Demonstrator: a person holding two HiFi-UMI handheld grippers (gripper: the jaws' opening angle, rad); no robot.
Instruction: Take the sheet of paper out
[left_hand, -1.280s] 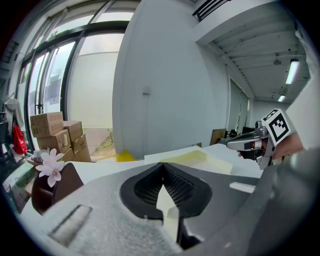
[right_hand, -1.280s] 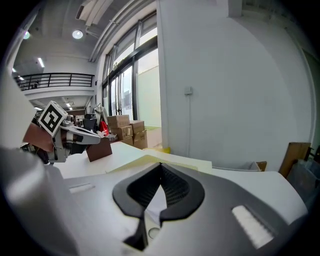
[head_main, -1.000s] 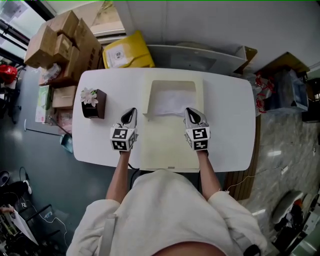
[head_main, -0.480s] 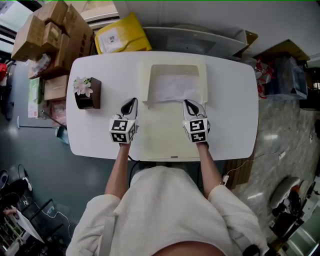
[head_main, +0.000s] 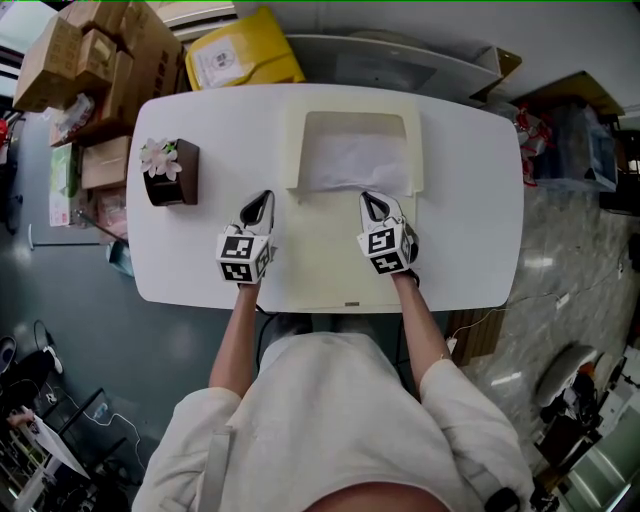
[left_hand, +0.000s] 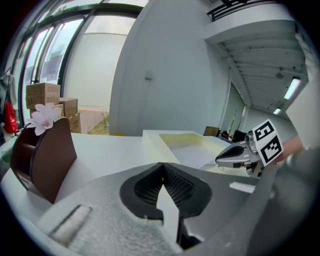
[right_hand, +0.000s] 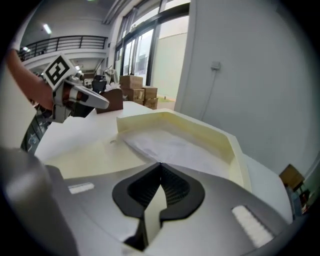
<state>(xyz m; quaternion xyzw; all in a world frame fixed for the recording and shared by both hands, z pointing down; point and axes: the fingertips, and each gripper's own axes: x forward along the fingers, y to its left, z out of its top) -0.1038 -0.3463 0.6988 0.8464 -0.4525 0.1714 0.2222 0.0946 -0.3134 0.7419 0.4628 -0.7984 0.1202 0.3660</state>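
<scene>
A white sheet of paper (head_main: 355, 162) lies in the walled far half of an open cream box (head_main: 296, 150), whose flat lid (head_main: 320, 250) spreads toward me on the white table (head_main: 460, 230). My right gripper (head_main: 372, 203) is shut and empty, its tip just short of the sheet's near right edge; the paper (right_hand: 170, 147) fills the right gripper view ahead of that tip (right_hand: 160, 164). Over the table at the lid's left edge, my left gripper (head_main: 258, 205) is shut on nothing, its tip (left_hand: 162, 165) aimed past the box (left_hand: 165, 142).
A brown holder with a pink flower (head_main: 170, 172) stands on the table's left part. Cardboard boxes (head_main: 90, 50) and a yellow package (head_main: 235, 55) lie on the floor beyond the far edge. Bags clutter the floor at the right (head_main: 570, 140).
Both grippers have sunk toward the table. The right one has dropped more, rolled a little and come close to the sheet's near edge.
</scene>
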